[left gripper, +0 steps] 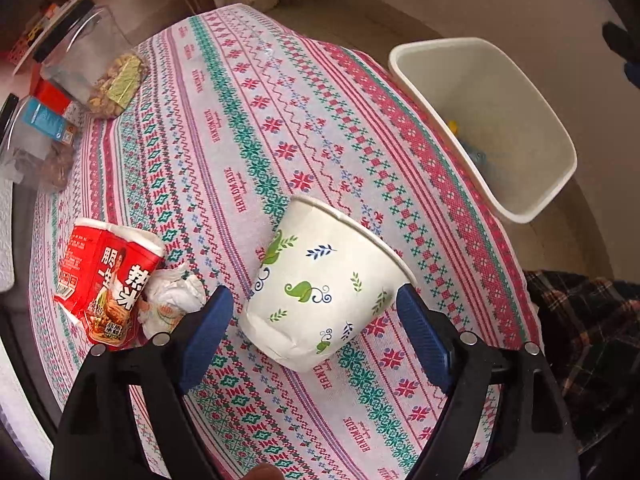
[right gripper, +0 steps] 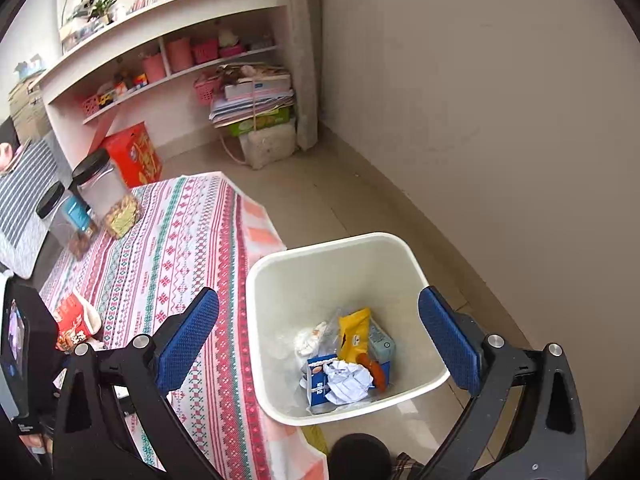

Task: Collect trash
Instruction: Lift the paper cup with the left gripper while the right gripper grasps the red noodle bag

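A white paper cup (left gripper: 324, 284) with green and blue leaf prints lies on its side on the patterned tablecloth (left gripper: 248, 128). My left gripper (left gripper: 316, 328) is open, its blue pads on either side of the cup, not pressing it. A crushed red noodle cup (left gripper: 102, 284) and a crumpled white tissue (left gripper: 172, 300) lie to the cup's left. The white bin (right gripper: 280, 276) stands on the floor beside the table, holding wrappers and crumpled paper (right gripper: 346, 376). My right gripper (right gripper: 320, 340) is open and empty above the bin. The bin also shows in the left wrist view (left gripper: 532, 184).
Two clear jars with black lids (right gripper: 106, 196) stand at the table's far left corner, also in the left wrist view (left gripper: 92, 68). Shelves (right gripper: 168, 40), a red box (right gripper: 136, 156) and stacked books (right gripper: 254, 100) stand beyond. A wall (right gripper: 500, 100) runs right of the bin.
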Motion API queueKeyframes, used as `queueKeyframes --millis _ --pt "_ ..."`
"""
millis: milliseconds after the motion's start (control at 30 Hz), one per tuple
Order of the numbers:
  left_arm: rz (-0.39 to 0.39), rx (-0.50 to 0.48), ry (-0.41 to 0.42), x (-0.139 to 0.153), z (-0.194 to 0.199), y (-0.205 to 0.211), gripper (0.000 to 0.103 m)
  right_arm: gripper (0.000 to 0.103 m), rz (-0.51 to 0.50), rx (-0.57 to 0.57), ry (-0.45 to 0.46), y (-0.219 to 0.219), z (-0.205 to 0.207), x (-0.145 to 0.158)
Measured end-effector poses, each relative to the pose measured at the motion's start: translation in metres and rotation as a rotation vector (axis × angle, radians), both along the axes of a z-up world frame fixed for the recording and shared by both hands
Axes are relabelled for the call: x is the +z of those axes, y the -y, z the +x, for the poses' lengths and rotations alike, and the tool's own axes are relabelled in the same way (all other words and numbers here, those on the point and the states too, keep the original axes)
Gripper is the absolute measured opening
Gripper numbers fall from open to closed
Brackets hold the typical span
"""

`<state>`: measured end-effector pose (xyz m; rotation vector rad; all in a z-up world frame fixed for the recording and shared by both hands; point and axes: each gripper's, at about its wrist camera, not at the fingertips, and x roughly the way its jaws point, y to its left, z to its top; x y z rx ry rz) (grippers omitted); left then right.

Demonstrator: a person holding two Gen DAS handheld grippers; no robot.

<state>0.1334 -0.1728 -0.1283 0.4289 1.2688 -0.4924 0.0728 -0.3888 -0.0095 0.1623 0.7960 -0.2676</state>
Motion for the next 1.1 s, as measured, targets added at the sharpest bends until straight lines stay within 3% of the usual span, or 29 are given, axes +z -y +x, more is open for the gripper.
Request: queueKeyframes --millis 133,300,333,567,700,900,1100 --pt "0.081 -0.124 -0.003 -0.009 -0.007 0.018 0.087 0.096 0.008 0.003 -0.029 -0.005 0.008 -0.008" --pt "0.135 -0.158 0.034 -0.025 -0.002 0.030 0.086 0.096 0.028 -0.009 -0.056 -0.009 0.018 -0.013" --pt "0.133 -0.150 0.039 -0.027 -0.002 0.029 0.077 0.096 0.031 -0.004 -0.059 -0.011 0.020 -0.014" --pt "0.002 -0.082 0.122 0.001 -0.027 -0.015 0.067 0.096 0.020 0.071 -0.080 -0.050 0.040 -0.019" --pt "-0.052 0.009 0.172 0.026 -0.048 -0.066 0.067 0.096 0.017 0.142 -0.098 -0.082 0.054 -0.025" --pt "-0.060 0.268 0.233 0.049 -0.038 -0.158 0.067 0.096 0.004 0.307 -0.142 -0.150 0.072 -0.046" --pt "-0.077 0.476 0.205 0.048 -0.027 -0.229 0.068 0.096 0.012 0.568 -0.197 -0.228 0.080 -0.071"
